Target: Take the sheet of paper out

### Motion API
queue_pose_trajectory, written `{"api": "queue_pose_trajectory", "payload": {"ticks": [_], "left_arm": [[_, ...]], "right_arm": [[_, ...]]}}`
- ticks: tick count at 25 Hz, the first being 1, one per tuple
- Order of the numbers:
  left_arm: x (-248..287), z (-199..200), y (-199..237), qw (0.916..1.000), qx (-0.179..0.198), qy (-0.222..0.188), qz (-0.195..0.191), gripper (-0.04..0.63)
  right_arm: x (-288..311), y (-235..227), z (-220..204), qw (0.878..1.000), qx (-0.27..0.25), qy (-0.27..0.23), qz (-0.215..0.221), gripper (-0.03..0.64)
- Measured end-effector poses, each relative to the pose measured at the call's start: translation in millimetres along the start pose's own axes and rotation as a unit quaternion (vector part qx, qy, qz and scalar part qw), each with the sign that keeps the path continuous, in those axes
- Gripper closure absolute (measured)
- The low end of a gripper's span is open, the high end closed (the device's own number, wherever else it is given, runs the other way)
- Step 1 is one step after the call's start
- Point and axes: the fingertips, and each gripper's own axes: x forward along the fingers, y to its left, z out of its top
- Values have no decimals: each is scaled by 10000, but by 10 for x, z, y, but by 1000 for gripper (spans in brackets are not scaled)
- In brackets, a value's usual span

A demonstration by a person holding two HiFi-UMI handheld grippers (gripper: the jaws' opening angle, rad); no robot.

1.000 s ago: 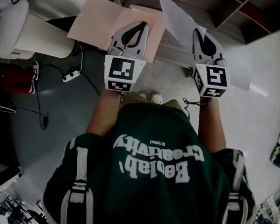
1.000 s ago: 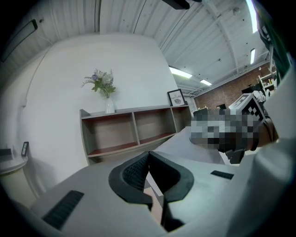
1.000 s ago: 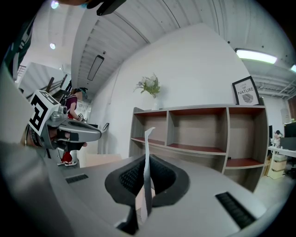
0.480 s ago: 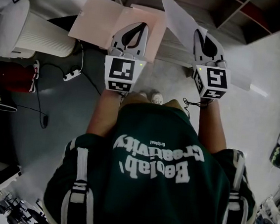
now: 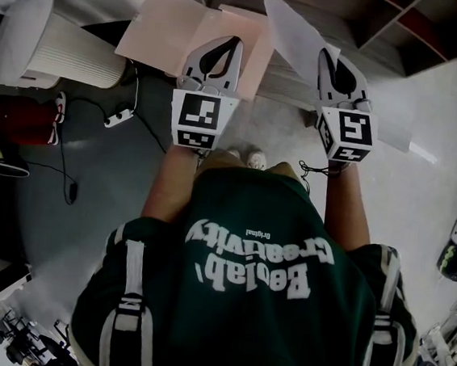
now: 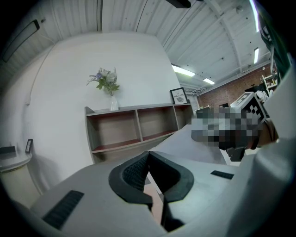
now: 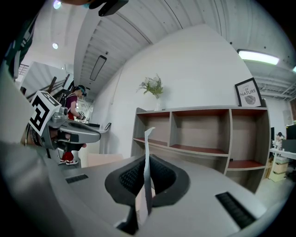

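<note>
White sheet of paper (image 5: pixel 298 27) stands edge-on between the fingers (image 7: pixel 127 178) of your right gripper (image 5: pixel 327 57), and they are clenched on it. The sheet hangs tilted in the air and reaches out on both sides of this gripper, in front of the wooden shelf (image 5: pixel 367 26). Your left gripper (image 5: pixel 228 44) is closed on the open pink folder (image 5: pixel 159 29) just beside it, with a pink edge between its fingers. Compared with one second before, you have kept both grippers in the same place, and the sheet has the same tilt and the same grip.
</note>
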Motion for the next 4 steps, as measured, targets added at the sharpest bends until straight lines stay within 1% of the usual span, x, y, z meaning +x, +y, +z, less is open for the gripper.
{"api": "queue_pose_trajectory", "payload": {"ticks": [4], "left_arm": [[-37,6,-15,10000,-5,8,3,577]], "right_arm": [[-29,12,9,10000,-1,4,1,584]]}}
